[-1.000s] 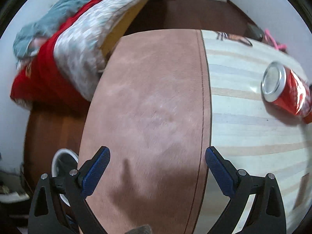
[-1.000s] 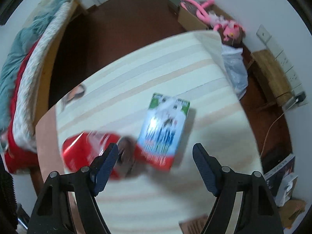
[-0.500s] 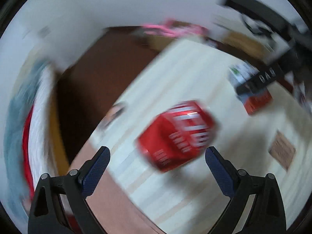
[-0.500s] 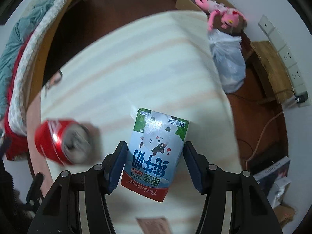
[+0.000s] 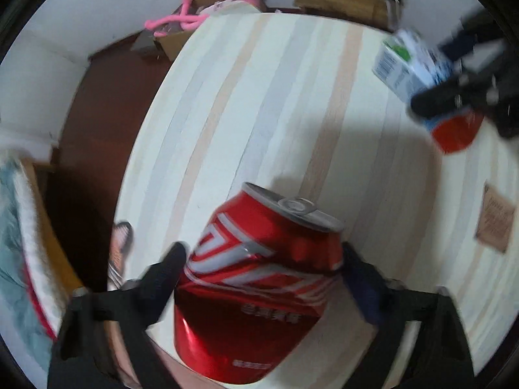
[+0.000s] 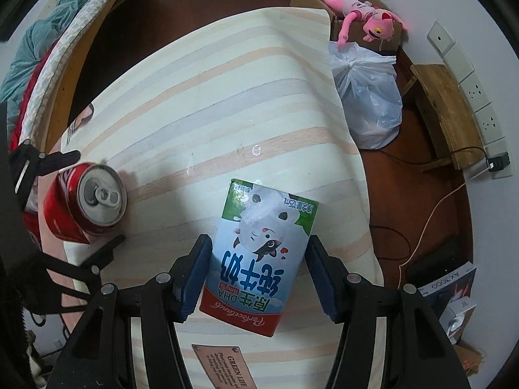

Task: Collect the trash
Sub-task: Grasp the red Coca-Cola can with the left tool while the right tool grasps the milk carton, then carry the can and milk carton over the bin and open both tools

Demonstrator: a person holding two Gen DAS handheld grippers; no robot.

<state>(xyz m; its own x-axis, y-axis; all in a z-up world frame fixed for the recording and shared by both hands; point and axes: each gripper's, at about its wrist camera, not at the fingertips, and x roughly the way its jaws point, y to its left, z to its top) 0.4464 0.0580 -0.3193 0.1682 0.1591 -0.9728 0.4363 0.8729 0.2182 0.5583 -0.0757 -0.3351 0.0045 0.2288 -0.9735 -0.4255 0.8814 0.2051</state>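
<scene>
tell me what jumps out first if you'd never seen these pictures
A red soda can fills the left wrist view, lying between the left gripper's fingers on the striped tabletop. A blue-and-white milk carton sits squeezed between the right gripper's fingers. A pink plush toy sprawls on a cardboard box beyond the table.

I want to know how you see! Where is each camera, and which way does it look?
Left wrist: sits on the left gripper, looking down at the red can between its fingers.
Right wrist: sits on the right gripper, looking down at the milk carton its fingers clamp.
Both share the can, the carton, the striped table and the pink plush toy; each also shows the other gripper.
</scene>
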